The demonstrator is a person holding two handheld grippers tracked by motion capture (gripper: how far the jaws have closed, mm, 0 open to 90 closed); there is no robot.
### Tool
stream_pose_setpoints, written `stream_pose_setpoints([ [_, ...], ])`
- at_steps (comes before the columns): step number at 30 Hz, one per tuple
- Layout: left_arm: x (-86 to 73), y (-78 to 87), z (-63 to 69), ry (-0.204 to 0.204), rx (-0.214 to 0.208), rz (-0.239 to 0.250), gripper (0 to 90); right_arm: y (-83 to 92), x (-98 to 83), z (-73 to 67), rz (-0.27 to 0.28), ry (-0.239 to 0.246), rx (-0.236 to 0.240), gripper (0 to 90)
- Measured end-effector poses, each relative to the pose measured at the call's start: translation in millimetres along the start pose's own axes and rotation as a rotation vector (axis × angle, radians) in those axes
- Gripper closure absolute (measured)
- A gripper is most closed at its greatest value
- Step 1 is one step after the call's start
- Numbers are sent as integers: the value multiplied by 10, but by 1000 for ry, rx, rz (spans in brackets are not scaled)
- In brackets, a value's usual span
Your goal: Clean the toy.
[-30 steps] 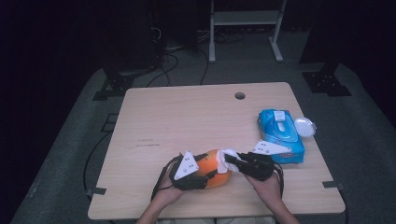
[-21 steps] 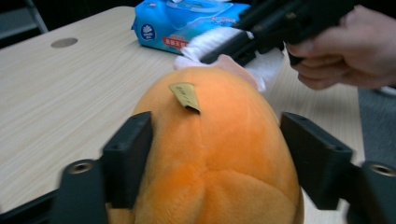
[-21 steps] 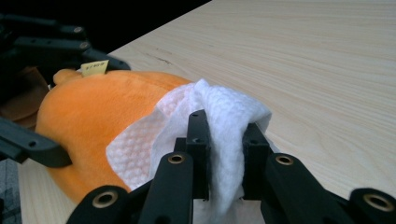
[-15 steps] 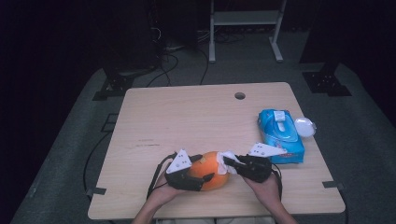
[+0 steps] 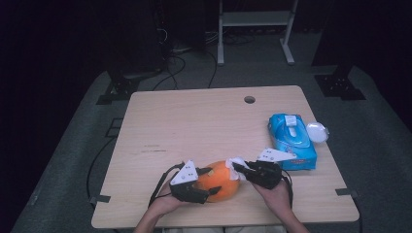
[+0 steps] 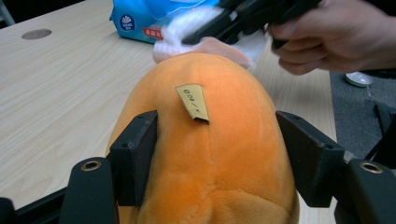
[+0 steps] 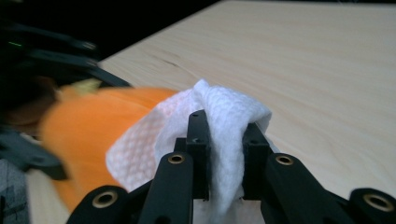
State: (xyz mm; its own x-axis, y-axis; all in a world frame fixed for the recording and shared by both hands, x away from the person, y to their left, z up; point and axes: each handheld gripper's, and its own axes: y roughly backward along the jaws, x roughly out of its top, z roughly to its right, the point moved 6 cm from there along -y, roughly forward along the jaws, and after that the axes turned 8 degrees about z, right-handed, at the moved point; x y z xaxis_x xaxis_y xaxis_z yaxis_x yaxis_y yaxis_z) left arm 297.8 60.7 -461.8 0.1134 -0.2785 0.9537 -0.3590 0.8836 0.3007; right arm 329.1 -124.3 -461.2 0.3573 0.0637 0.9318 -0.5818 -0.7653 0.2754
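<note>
Two claws (image 5: pixel 212 182) (image 5: pixel 238 170), orange plush (image 5: pixel 221 180) near table's front edge (image 5: pixel 223 224)

A small yellowish tag (image 6: pixel 193 103) sits on top of the orange plush toy (image 6: pixel 205 154). It carries a short dark print, something like "008/K", but the characters are too small to be sure of them.

Beyond the plush toy lies the blue wipes pack (image 6: pixel 149 18). On its near face there is a round white logo (image 6: pixel 125 22) with tiny blue writing, and just beside it, to the right, a small red label (image 6: pixel 152 32) with white characters. Neither can be read. In the high view the print on this pack (image 5: pixel 291 141) is also not readable.
</note>
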Motion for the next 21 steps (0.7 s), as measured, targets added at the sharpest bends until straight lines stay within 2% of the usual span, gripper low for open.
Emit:
stream_pose_setpoints([
  [2, -3, 1, 6, -5, -5, -3, 328, -12, -70, 96, -27, -42, -23, 774],
  [3, -4, 2, 8, -7, -7, -3, 328, -9, -75, 110, -25, -72, -16, 774],
  [4, -5, 4, 8, -8, -8, -3, 328, -2, -58, 92, -22, -77, -11, 774],
  [8, -7, -1, 10, -8, -11, 1, 328, 28, 77, -84, 13, -26, 33, 774],
  [10, -7, -3, 14, -10, -13, 1, 328, 25, 64, -70, 8, -15, 26, 773],
  [13, -7, -1, 18, -13, -13, 0, 328, 4, -47, 78, -19, -78, -7, 773],
  [15, -4, -5, 17, -19, -13, -1, 328, 2, -68, 103, -14, -120, 1, 774],
  [17, -2, -11, 16, -17, -9, 0, 326, 12, -8, 32, -9, -86, 5, 774],
  [20, 6, -54, 21, -9, 5, 9, 321, 46, 113, -141, 32, -61, 62, 774],
  [21, 6, -67, 25, -14, 10, 11, 305, 43, 124, -174, 32, -45, 63, 773],
])
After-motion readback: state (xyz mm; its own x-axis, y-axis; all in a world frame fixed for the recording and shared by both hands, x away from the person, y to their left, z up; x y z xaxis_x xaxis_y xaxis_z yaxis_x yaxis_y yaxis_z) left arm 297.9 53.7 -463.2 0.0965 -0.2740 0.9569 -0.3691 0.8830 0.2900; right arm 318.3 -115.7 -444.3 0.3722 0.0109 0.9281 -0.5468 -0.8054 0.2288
